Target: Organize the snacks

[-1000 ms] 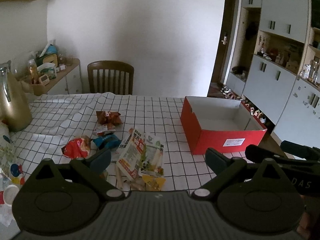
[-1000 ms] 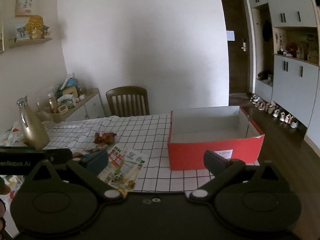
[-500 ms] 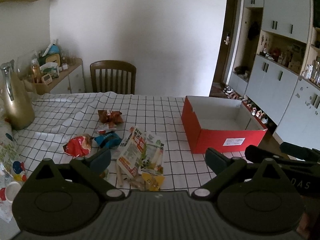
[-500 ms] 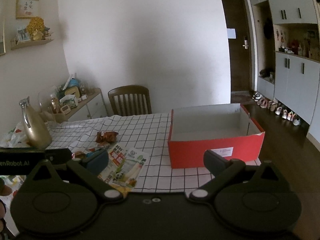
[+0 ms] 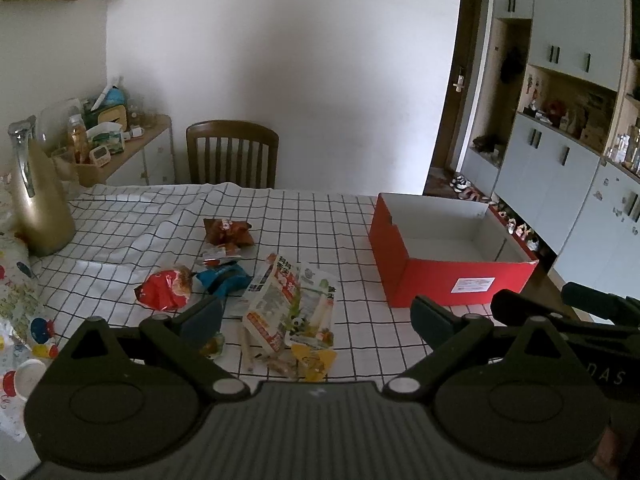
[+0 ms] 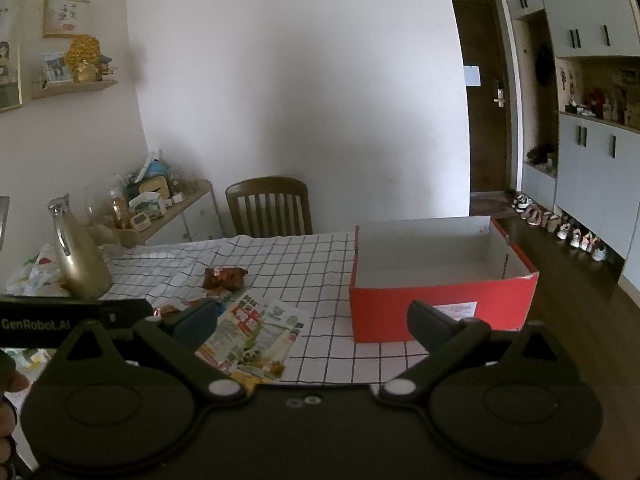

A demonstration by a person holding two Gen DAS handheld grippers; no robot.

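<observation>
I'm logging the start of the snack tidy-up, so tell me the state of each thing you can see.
Red box: open, nothing inside.
Left claw: open, holding nothing.
Right claw: open, holding nothing.
Large white snack pack: flat on the tablecloth.
Red packet: crumpled, on the tablecloth.
Blue packet: on the tablecloth.
Brown packet: on the tablecloth, apart.

snack packets [image 5: 280,300] on table [image 5: 320,216], box [image 5: 452,256] to their right
</observation>
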